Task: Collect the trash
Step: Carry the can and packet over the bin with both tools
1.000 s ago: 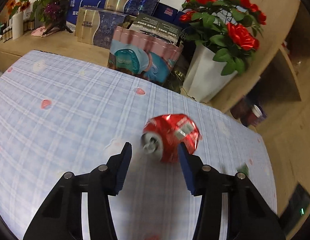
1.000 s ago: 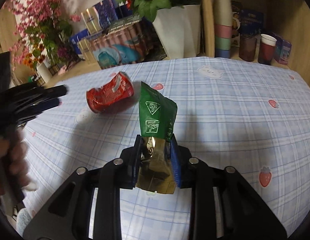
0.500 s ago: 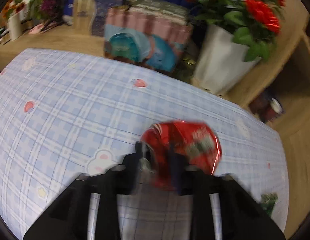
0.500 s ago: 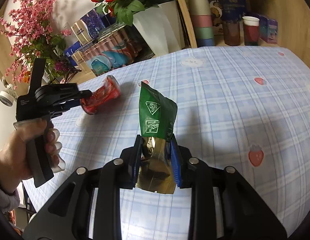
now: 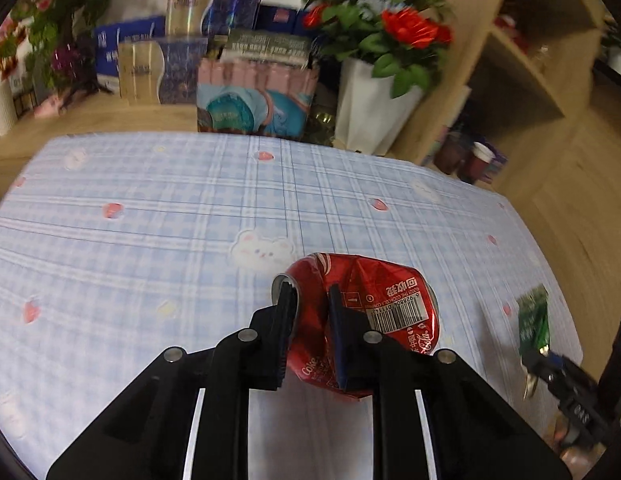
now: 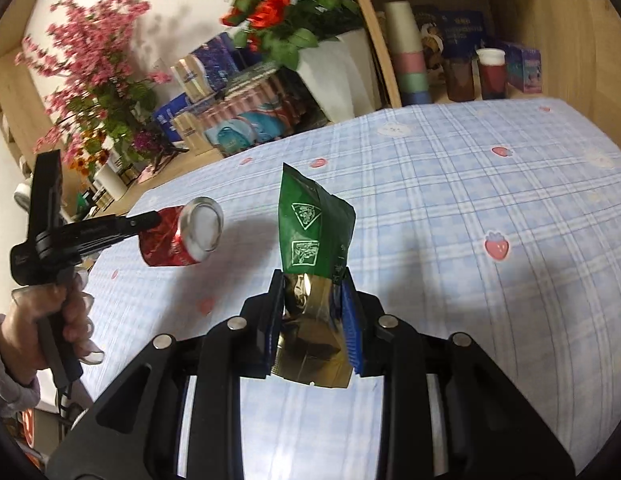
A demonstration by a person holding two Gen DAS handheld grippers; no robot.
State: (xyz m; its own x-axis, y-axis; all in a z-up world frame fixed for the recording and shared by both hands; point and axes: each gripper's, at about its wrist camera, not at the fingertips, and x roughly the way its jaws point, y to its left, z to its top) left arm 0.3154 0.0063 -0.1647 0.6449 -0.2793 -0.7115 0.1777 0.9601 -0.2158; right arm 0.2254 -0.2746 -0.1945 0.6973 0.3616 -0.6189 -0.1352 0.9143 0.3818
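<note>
Left wrist: jaws closed onto crushed can (image 5: 362, 312) | right jaws gripping green packet (image 6: 314, 232), seemingly airborne

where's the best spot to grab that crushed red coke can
Grip the crushed red Coke can across its dented waist near the top rim, coming from the open-top end along its length. The crumpled wall there is narrow and flat enough for the jaws. That is how the left gripper has it: its jaws have just been closing and now pinch it, clear of the tablecloth.
</note>
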